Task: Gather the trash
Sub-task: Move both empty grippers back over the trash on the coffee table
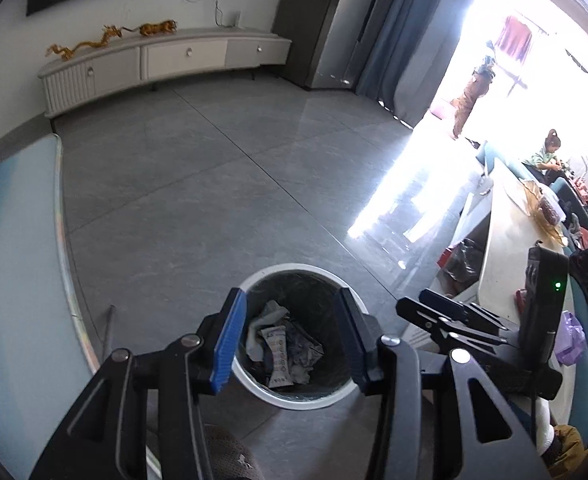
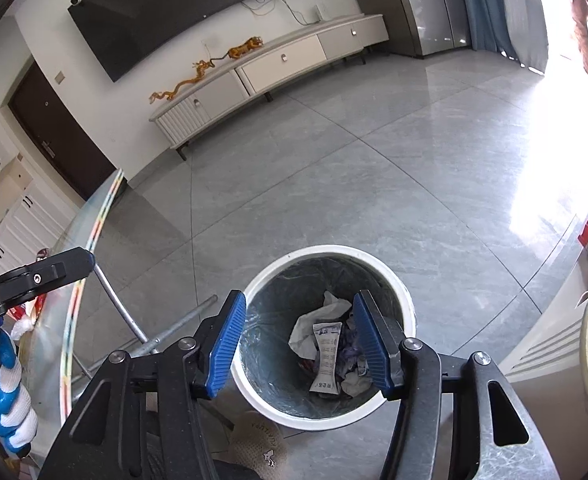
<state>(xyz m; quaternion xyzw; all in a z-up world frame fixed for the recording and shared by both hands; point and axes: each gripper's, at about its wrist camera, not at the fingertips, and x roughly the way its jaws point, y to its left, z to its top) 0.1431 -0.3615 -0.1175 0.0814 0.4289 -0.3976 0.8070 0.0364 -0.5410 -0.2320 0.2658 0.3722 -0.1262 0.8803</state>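
Observation:
A round white trash bin [image 1: 254, 386] with a dark liner stands on the grey tiled floor; it also shows in the right wrist view [image 2: 407, 304]. Crumpled paper and a white wrapper [image 1: 280, 354] lie inside it, also seen in the right wrist view [image 2: 327, 354]. My left gripper [image 1: 290, 340] hangs open and empty above the bin. My right gripper [image 2: 299, 342] hangs open and empty above the same bin. The right gripper also shows in the left wrist view [image 1: 453, 316], to the right of the bin.
A glass table edge [image 1: 60, 240] lies to the left, its metal legs [image 2: 122, 304] near the bin. A white counter [image 1: 509, 240] with clutter stands to the right. A TV cabinet [image 2: 278, 64] lines the far wall. A slippered foot [image 2: 258, 440] is below the bin.

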